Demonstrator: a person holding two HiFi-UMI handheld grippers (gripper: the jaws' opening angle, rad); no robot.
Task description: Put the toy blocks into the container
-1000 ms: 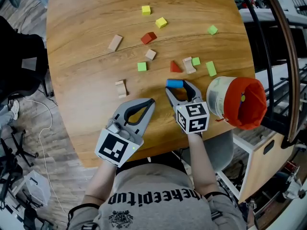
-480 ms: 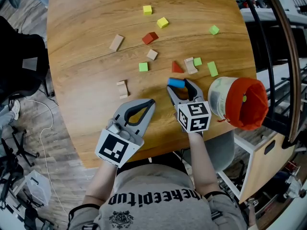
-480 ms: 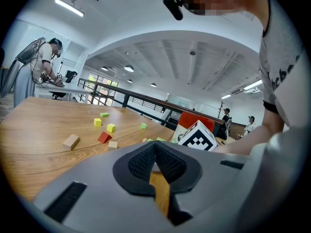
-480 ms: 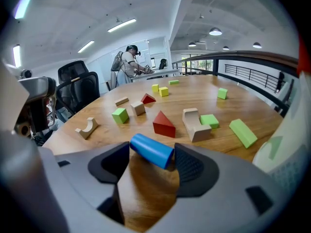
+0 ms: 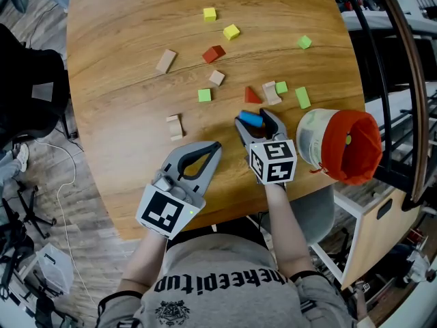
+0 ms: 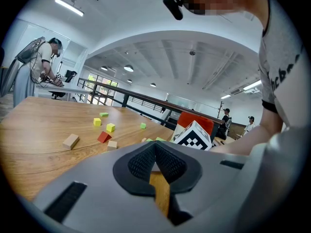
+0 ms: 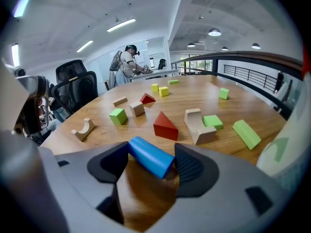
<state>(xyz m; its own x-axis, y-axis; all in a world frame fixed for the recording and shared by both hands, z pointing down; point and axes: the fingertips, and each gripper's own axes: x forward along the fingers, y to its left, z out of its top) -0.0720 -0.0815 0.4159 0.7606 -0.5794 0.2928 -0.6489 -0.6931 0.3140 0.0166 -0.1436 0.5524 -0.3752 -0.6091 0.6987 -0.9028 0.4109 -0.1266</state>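
Note:
A blue cylinder block lies slantwise on the wooden table between the jaws of my right gripper, which stands open around it. In the right gripper view the blue cylinder reaches from one pad nearly to the other. The container, a clear jar with a red mouth, stands just right of that gripper at the table's edge. My left gripper rests near the front edge, shut on nothing. Several blocks lie scattered beyond: a red wedge, a tan arch, a long green block.
Farther out lie a green cube, a tan arch, a red block, a tan bar and two yellow cubes. An office chair stands left of the table. A railing runs along the right.
My right gripper has slid forward a little, so the blue cylinder now sits between its jaws instead of at their tips. The left gripper has not moved.

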